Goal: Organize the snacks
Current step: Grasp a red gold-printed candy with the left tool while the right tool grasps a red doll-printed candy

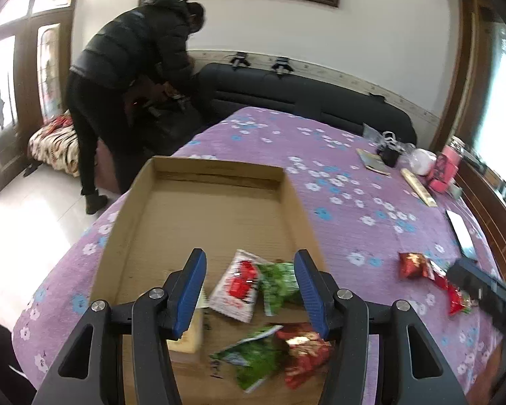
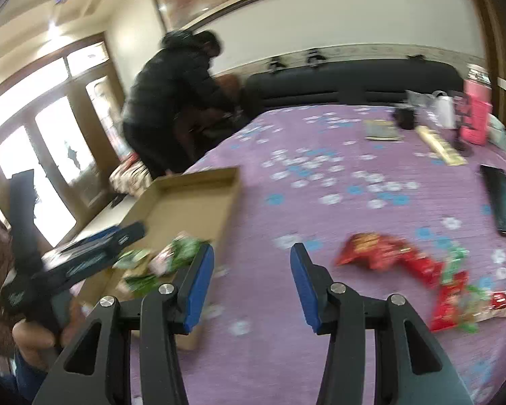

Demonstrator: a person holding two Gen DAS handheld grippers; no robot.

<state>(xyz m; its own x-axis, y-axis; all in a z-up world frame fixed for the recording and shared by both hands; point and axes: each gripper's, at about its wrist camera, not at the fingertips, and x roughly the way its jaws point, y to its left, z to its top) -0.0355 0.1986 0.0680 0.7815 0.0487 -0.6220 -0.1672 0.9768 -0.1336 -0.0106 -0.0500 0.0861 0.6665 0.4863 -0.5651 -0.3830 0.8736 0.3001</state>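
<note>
Blue-padded fingers of the left gripper (image 1: 249, 290) stand apart with nothing clamped between them, positioned over the near end of the cardboard box (image 1: 286, 182). That shallow, open-topped box rests on the purple flowered bedspread (image 1: 354, 202). Inside its near end lie several snack packets: a white-and-red packet (image 1: 234, 287), a green packet (image 1: 280, 283) touching it, a second green packet (image 1: 253, 357) closer to the camera, and a red-and-gold packet (image 1: 303, 354) beside that one. The far end of the box floor is bare cardboard.

The right gripper (image 2: 251, 283) is over the bedspread just right of the box, its jaws likewise apart and holding nothing. More snacks remain on the bedspread to its right: a red packet (image 2: 371, 249) and a blurred cluster of red, green and white packets (image 2: 455, 297).

Farther up the bed lie a dark flat device (image 2: 502, 199), a pink box (image 2: 475, 118) and other small items. A person in a dark jacket (image 1: 135, 50) bends over at the far left side of the bed.
</note>
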